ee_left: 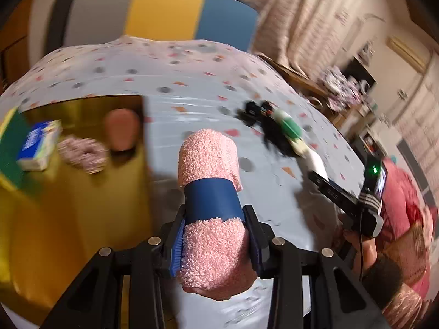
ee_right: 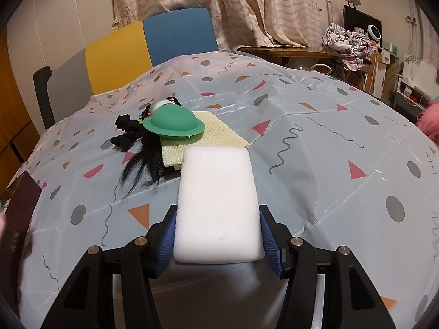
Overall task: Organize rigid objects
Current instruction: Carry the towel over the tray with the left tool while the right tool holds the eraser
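**Both grippers loaded above the patterned table**

My left gripper point(ee_left: 215, 235) is clamped on a rolled pink towel point(ee_left: 211, 213) with a dark blue band around its middle; the roll sticks out forward past my fingers, above the tablecloth point(ee_left: 170, 82). My right gripper point(ee_right: 218, 235) is closed on a white foam block point(ee_right: 218, 205), its blue ribbed pads point(ee_right: 267, 235) pressing the block's two long sides, the block held flat and pointing ahead.

Just beyond the foam block lies a cream woven mat point(ee_right: 216, 134), and on its far left corner sits a green hat-shaped silicone piece point(ee_right: 173, 126). Beside that, to the left, is a tuft of black hair point(ee_right: 145, 161) with black scrunchies point(ee_right: 126, 134) touching it. A white, round thing behind the green piece is too hidden to name.

To the left of my towel is a gold-lined box point(ee_left: 68, 192). Inside it I see a blue-and-white carton point(ee_left: 39, 145), a pink speckled scrunchie point(ee_left: 82, 153) just beside it, and a blurred pinkish oval item point(ee_left: 122, 128) near the box's far wall. A green board point(ee_left: 11, 148) sits at the box's left edge.

A grey, yellow and blue chair back point(ee_right: 142, 52) stands behind the table.
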